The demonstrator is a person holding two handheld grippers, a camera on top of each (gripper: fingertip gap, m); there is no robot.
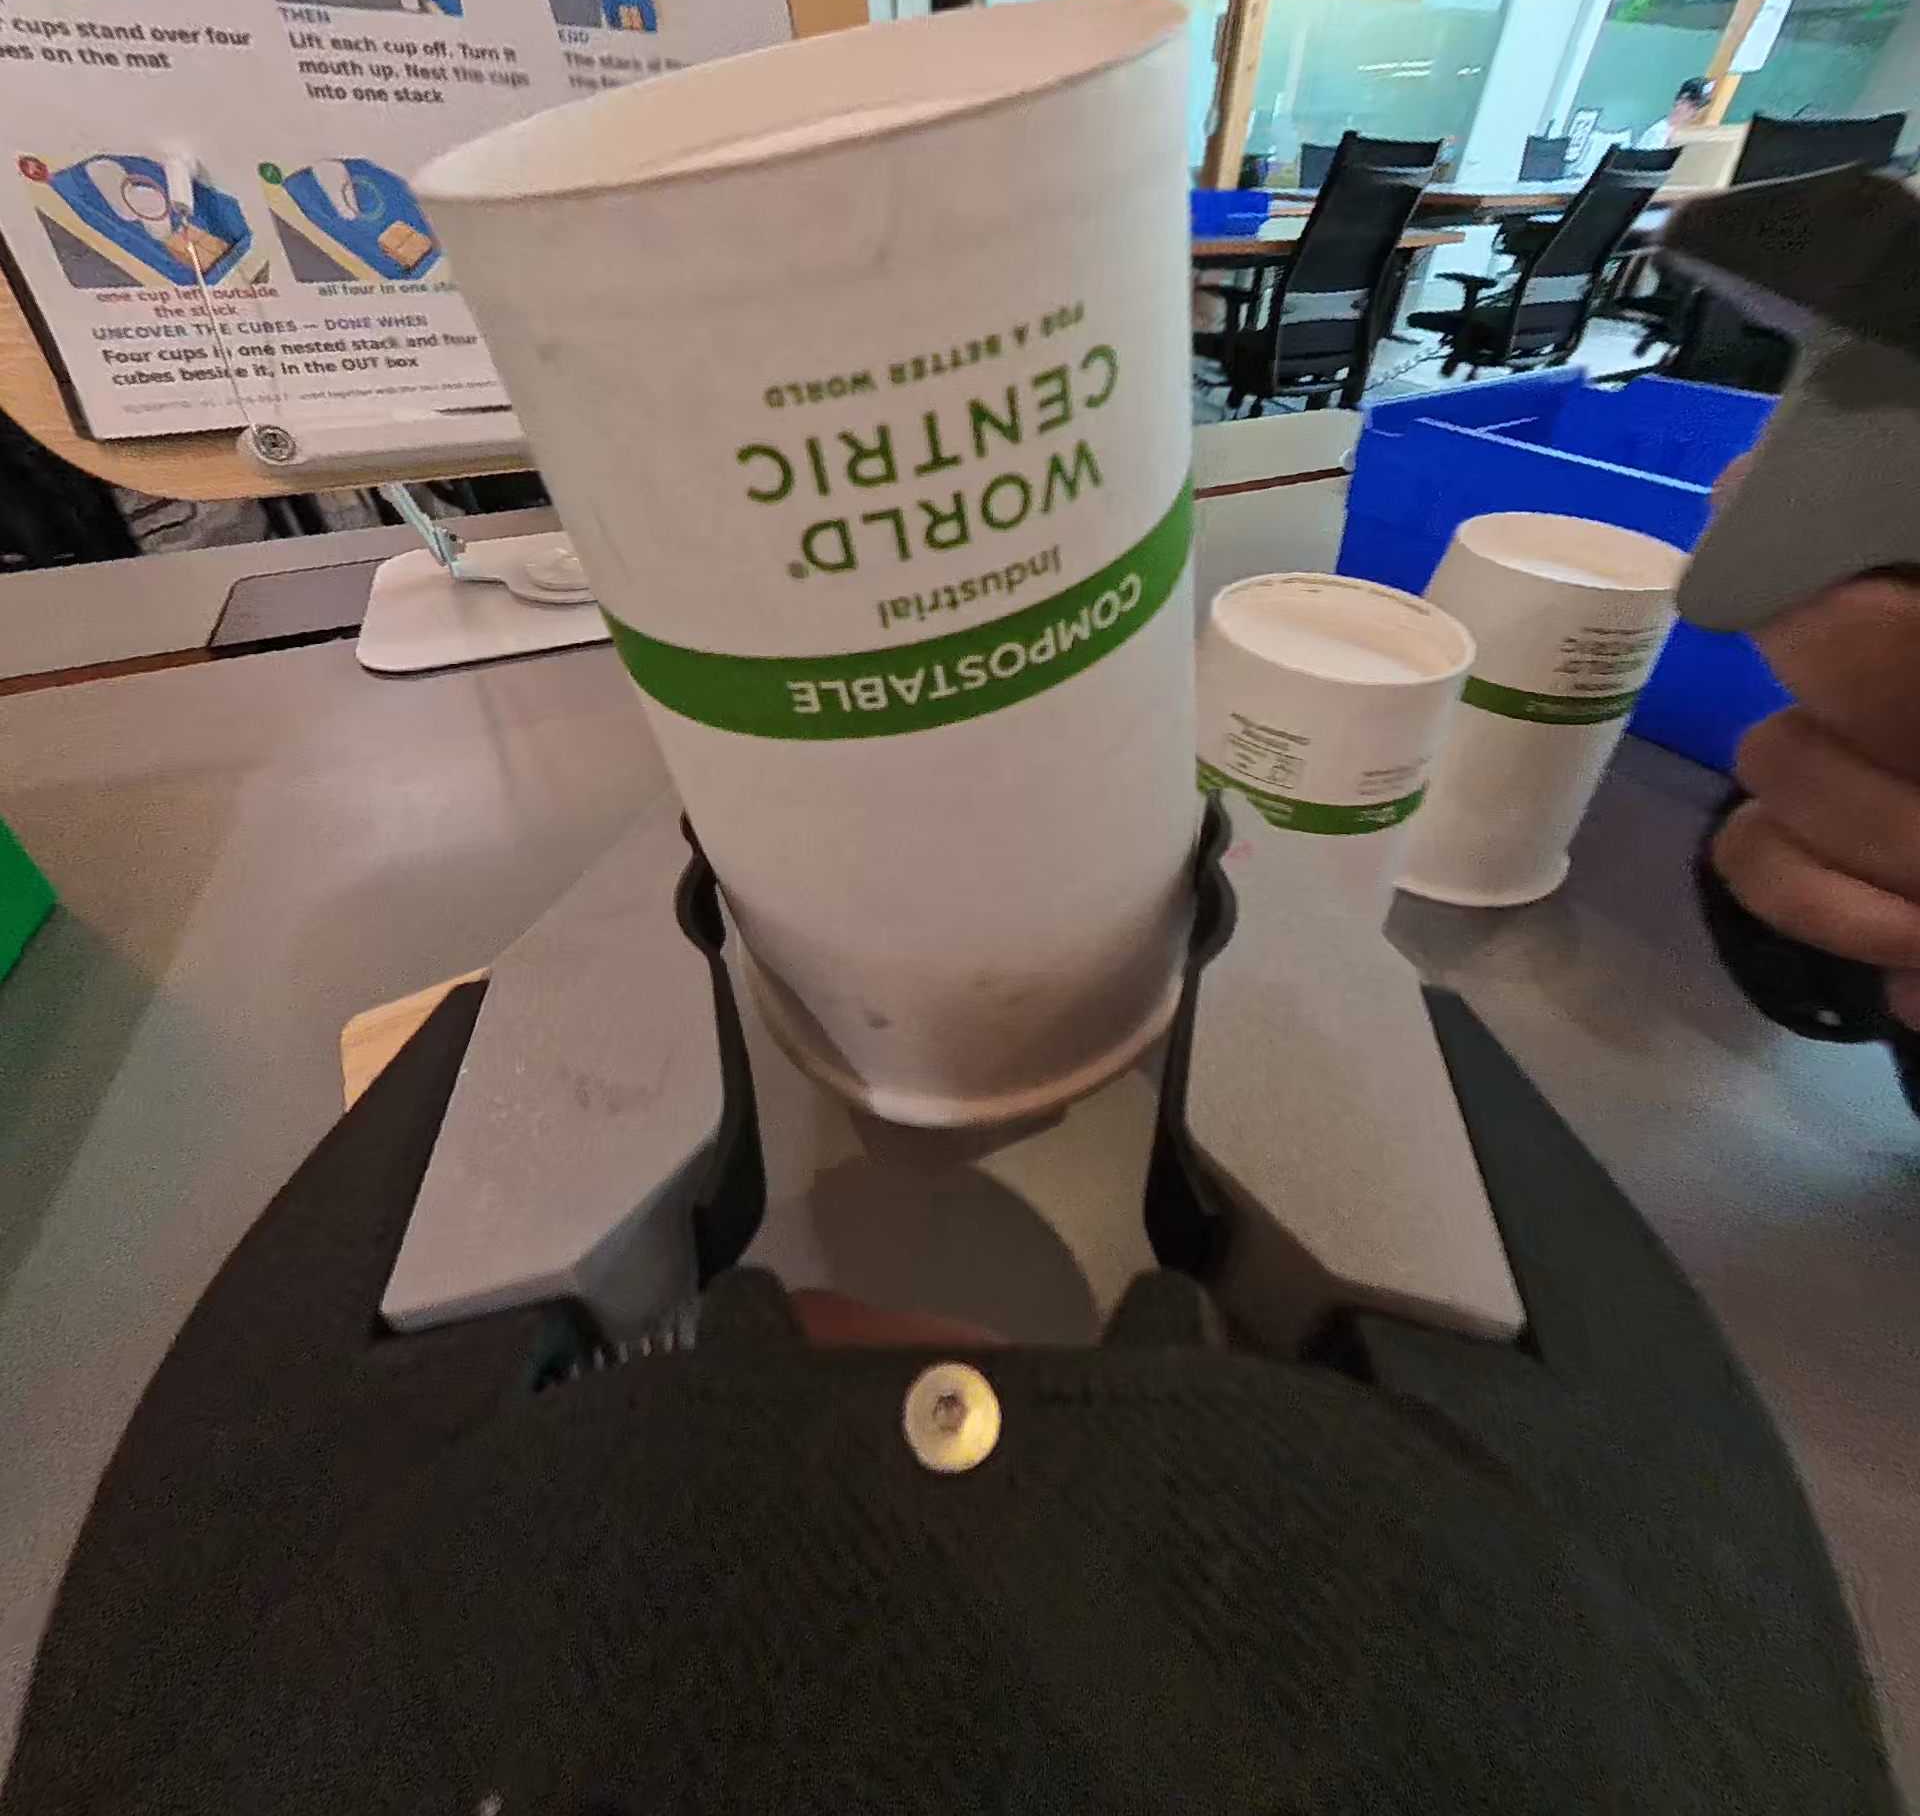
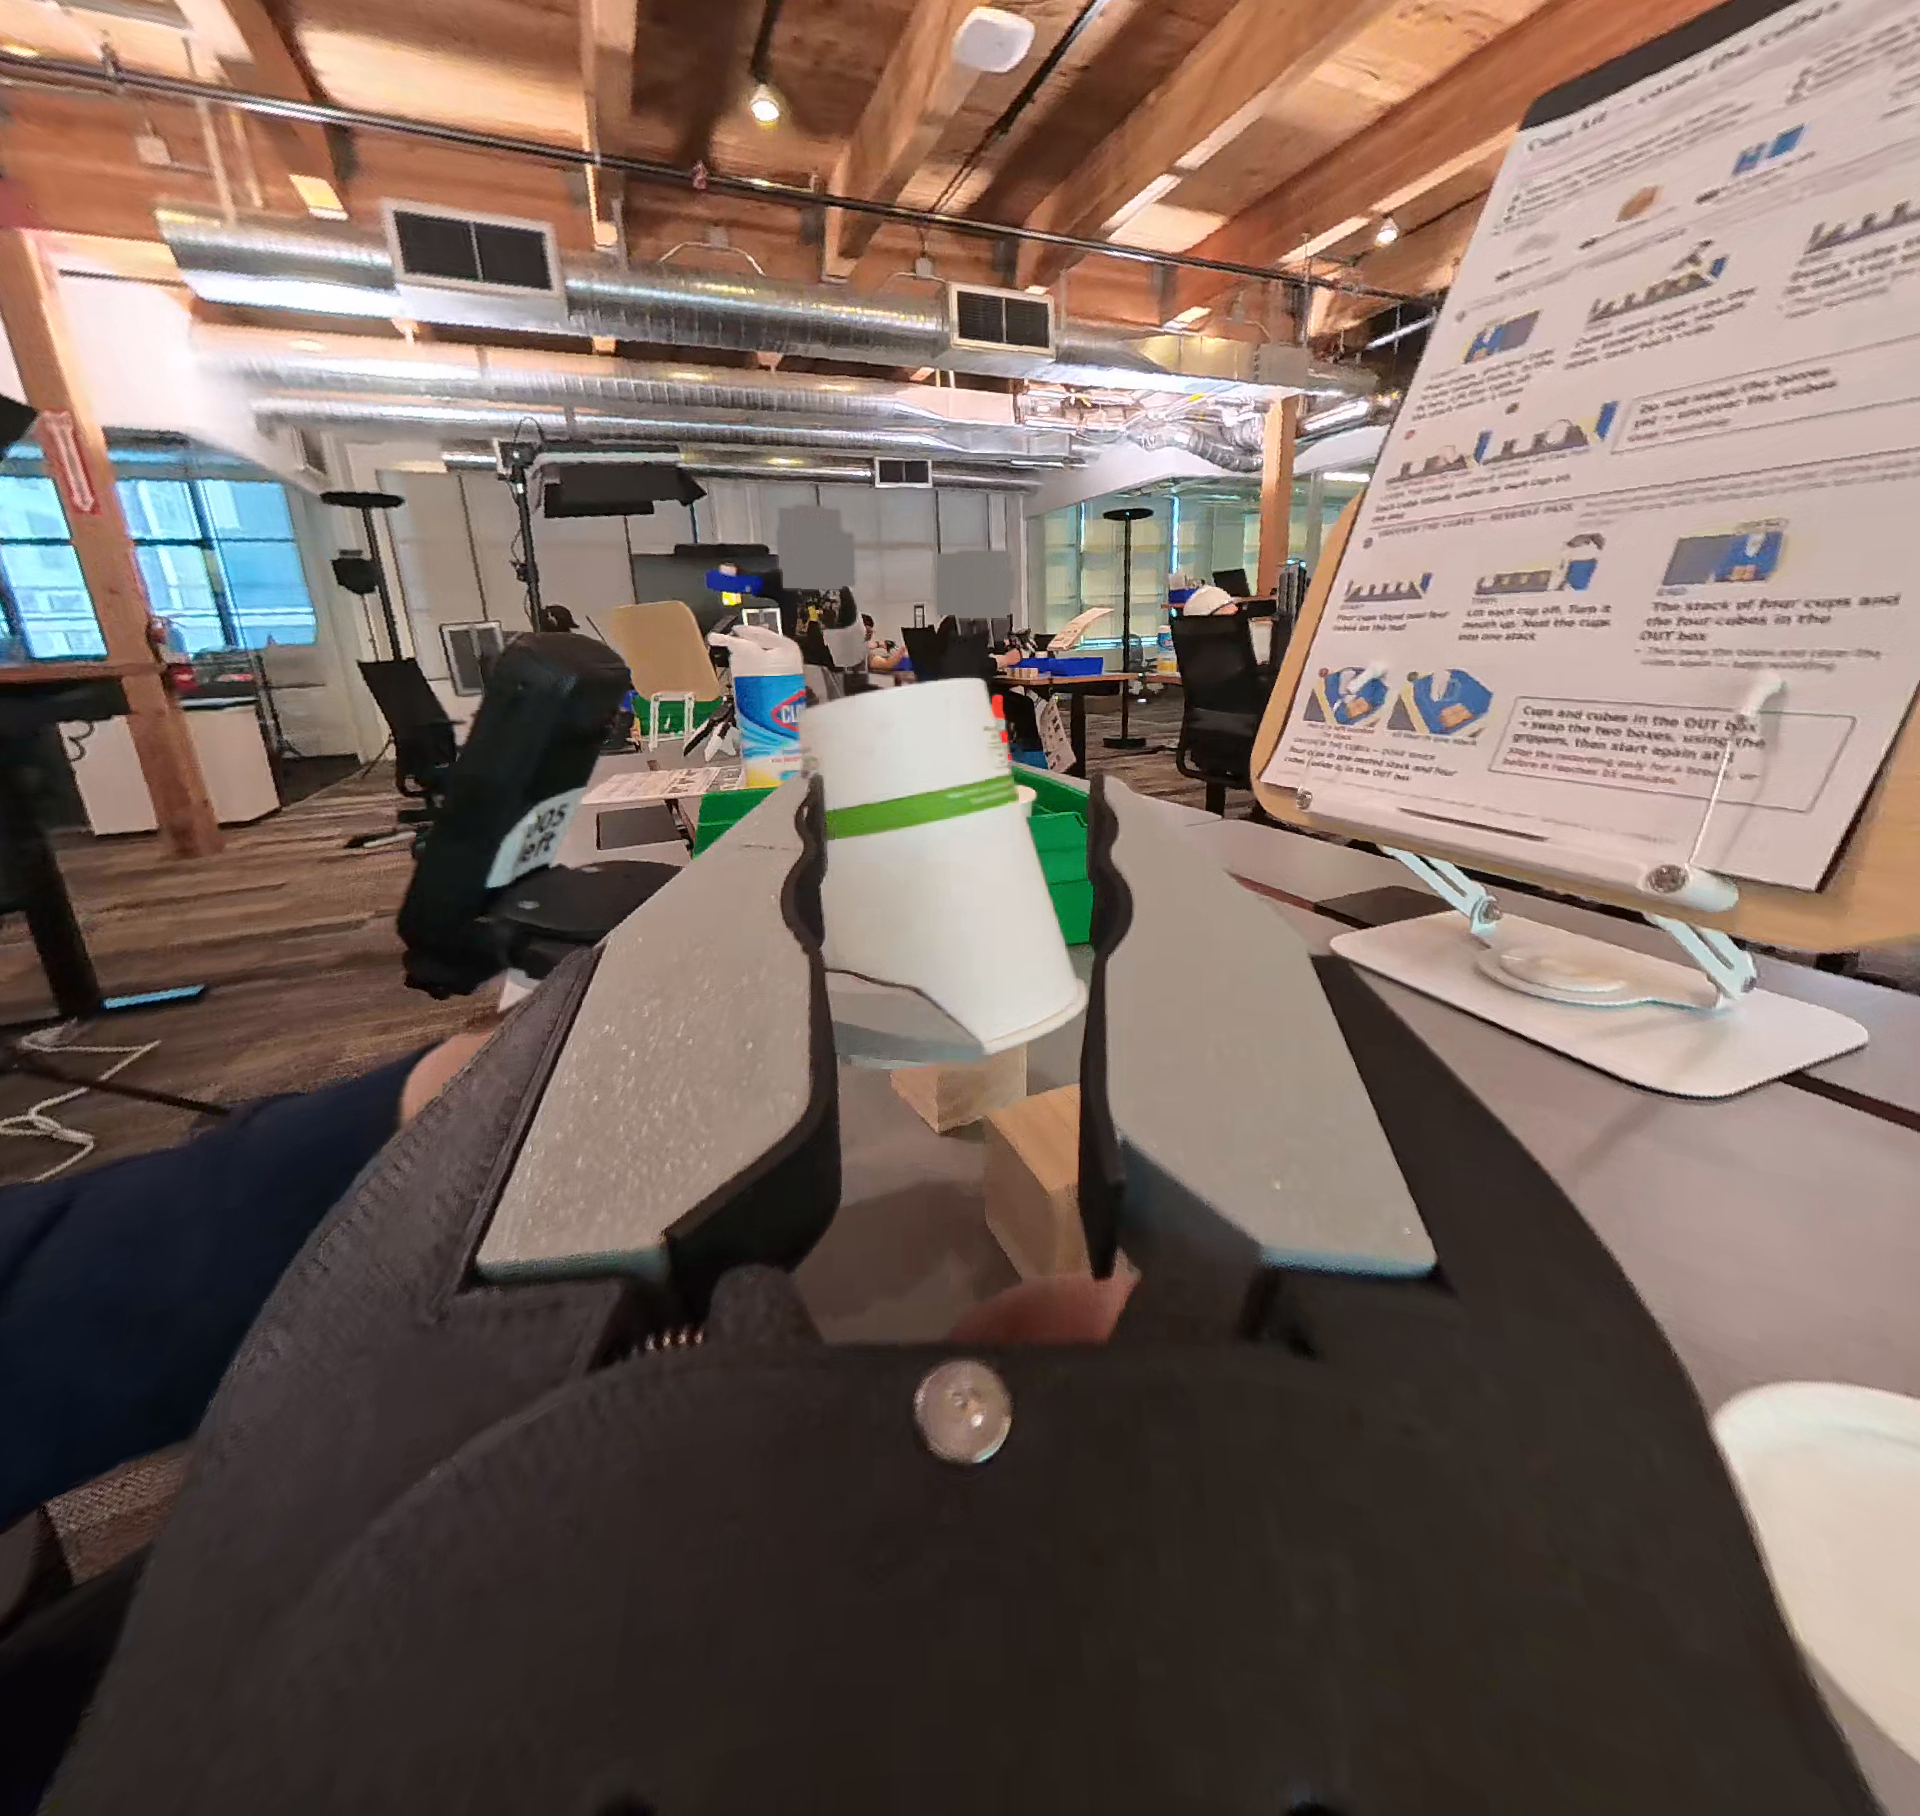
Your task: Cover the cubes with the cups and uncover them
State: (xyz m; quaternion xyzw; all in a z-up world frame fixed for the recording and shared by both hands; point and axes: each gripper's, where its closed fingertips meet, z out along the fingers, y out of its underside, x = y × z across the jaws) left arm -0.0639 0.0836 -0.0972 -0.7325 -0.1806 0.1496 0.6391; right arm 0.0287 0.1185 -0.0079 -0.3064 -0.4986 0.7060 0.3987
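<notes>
Gripped the white cup with the left gripper, both black fingers pressed against its wall close to the rolled mouth. Hung clear of the grey worktop, mouth down and base up, tilted well off upright. Showed, in the right wrist view, that same mouth poised just above a wooden cube, with a second cube nearer the camera and uncovered. Stood two more cups upside down on the worktop, near the blue bin. Hovered the right gripper off to the side, fingers apart and grasping nothing. Could not tell from this alone whether the cup was going down over the cube or coming off it. Called, if going down, for levelling first, since a slanted rim would likely catch a cube edge and shove it aside. Called next for centring the mouth over the cube and sinking straight until the whole rim sat on the worktop, then releasing. Needed, if coming off, a straight rise until the rim cleared the cube top before any turn. Deserved a light squeeze either way, as thin paper near the mouth probably buckles. Best kept the right gripper clear of the path.
</notes>
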